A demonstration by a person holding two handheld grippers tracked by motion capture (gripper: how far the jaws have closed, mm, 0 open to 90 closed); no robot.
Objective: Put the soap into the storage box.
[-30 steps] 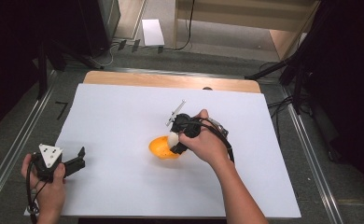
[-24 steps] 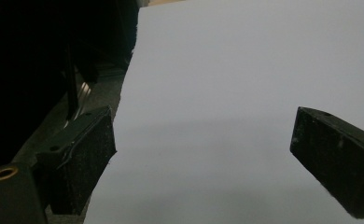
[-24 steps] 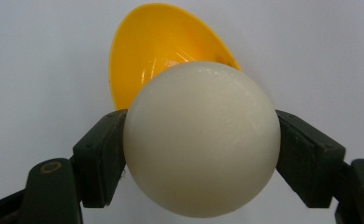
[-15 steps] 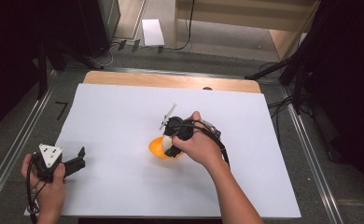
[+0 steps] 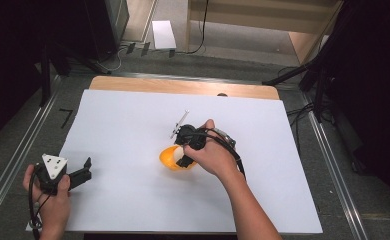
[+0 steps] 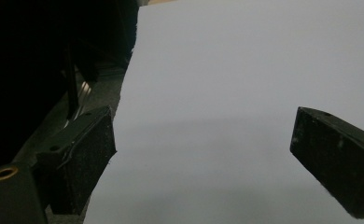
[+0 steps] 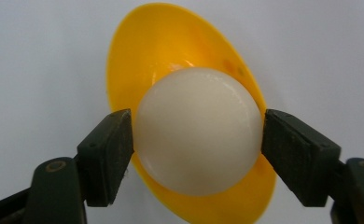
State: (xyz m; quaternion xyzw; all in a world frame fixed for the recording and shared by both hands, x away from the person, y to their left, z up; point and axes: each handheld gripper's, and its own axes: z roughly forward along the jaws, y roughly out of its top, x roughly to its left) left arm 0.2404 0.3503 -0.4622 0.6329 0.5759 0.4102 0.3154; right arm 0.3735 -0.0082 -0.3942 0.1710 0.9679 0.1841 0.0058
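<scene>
Right gripper [image 7: 196, 140] clamped on the egg [image 7: 196, 130], one jaw pressed to each side, seen close in the right gripper view. Egg white and smooth, held just over the bowl [image 7: 171, 56], a shallow yellow-orange dish lying on the white sheet [image 7: 40, 56]; whether touching the bowl's floor cannot be told. In the high view, right gripper [image 5: 182, 159] near the middle of the bench [image 5: 183, 86], angled down and toward the left, hand [image 5: 210, 152] wrapped round its body, cable looping over the wrist. Egg [image 5: 175, 155] a pale spot at the gripper's tip, inside the bowl [image 5: 167, 161].

Left gripper [image 5: 86, 172] well apart from all that, low at the near left corner of the sheet [image 5: 283, 175], held in the left hand [image 5: 53, 200], grey plate on top. Jaws wide apart in the left gripper view, nothing between them but bare sheet [image 6: 227, 93], left jaw over the sheet's edge
</scene>
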